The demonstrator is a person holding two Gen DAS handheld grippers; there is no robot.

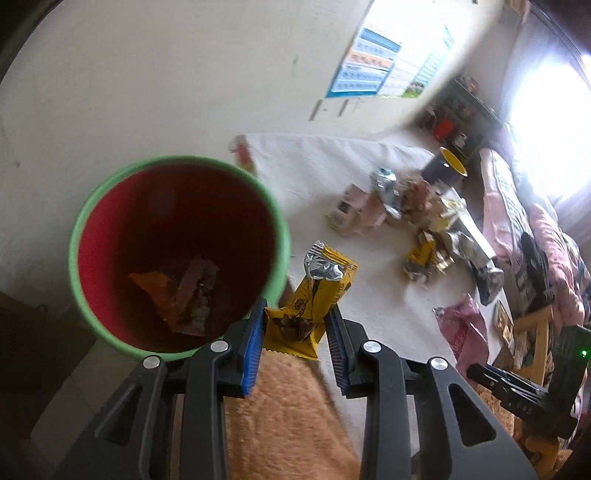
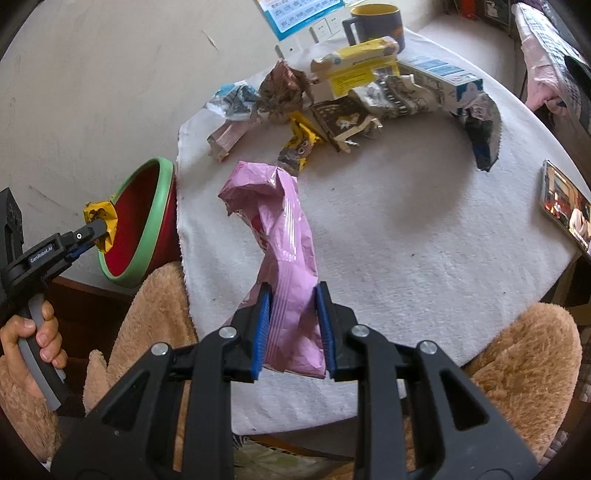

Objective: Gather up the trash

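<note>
My left gripper (image 1: 297,325) is shut on a yellow snack wrapper (image 1: 314,299) with a torn silver top, held just right of the red bin with a green rim (image 1: 177,254). A few wrappers lie at the bin's bottom. From the right wrist view the left gripper (image 2: 98,232) holds that yellow wrapper (image 2: 101,218) at the mouth of the bin (image 2: 142,225), which stands beside the table's left edge. My right gripper (image 2: 293,321) is shut on a long pink plastic bag (image 2: 284,236), lifted over the white-clothed table (image 2: 406,240).
A heap of crumpled wrappers and cartons (image 2: 354,92) lies at the table's far side, with a dark mug (image 2: 376,22) behind it. A phone (image 2: 561,206) rests at the right edge. Tan fluffy fabric (image 2: 524,369) covers the near side. A hand (image 2: 33,339) grips the left handle.
</note>
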